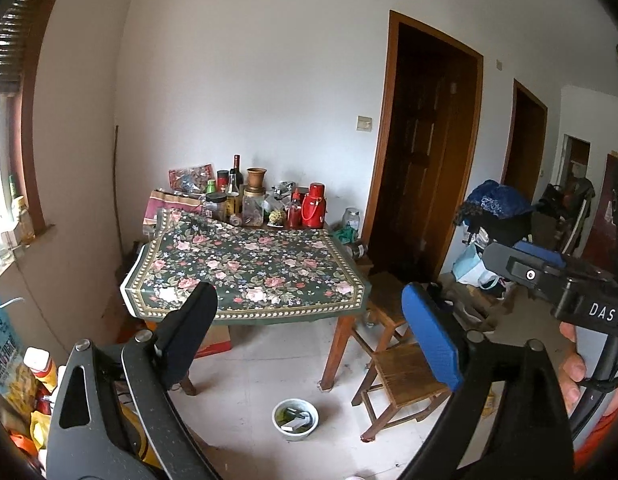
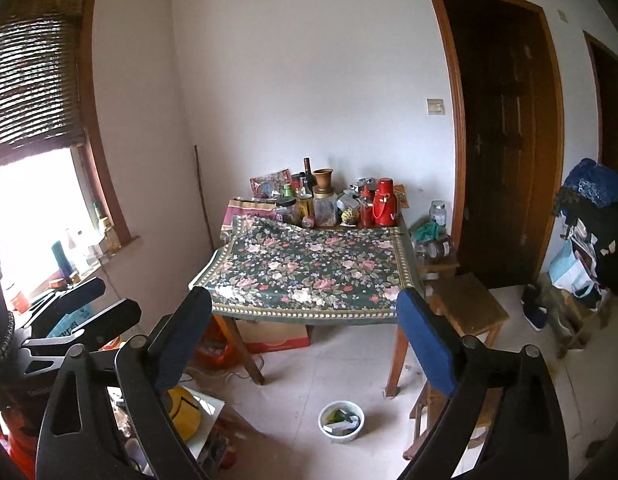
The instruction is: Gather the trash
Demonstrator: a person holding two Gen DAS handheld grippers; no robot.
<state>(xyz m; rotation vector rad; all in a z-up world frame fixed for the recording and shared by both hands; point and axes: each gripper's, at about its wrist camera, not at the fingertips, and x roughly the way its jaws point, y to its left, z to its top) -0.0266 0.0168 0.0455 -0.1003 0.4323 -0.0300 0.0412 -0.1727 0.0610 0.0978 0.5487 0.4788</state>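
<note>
A small white bin [image 1: 295, 419] with scraps in it stands on the floor in front of the table; it also shows in the right wrist view [image 2: 341, 421]. My left gripper [image 1: 309, 332] is open and empty, held high and well back from the table. My right gripper [image 2: 305, 336] is open and empty too, also well back. The right gripper shows at the right edge of the left wrist view [image 1: 549, 272]. The left gripper shows at the left of the right wrist view [image 2: 89, 304], fingers apart.
A table with a floral cloth [image 1: 245, 264] carries bottles, jars and a red flask [image 1: 313, 206] at its far edge. Wooden stools [image 1: 405, 380] stand to its right. Cardboard box [image 2: 277, 336] under the table. Cluttered items lie at lower left [image 1: 33, 380]. Dark doors are at right.
</note>
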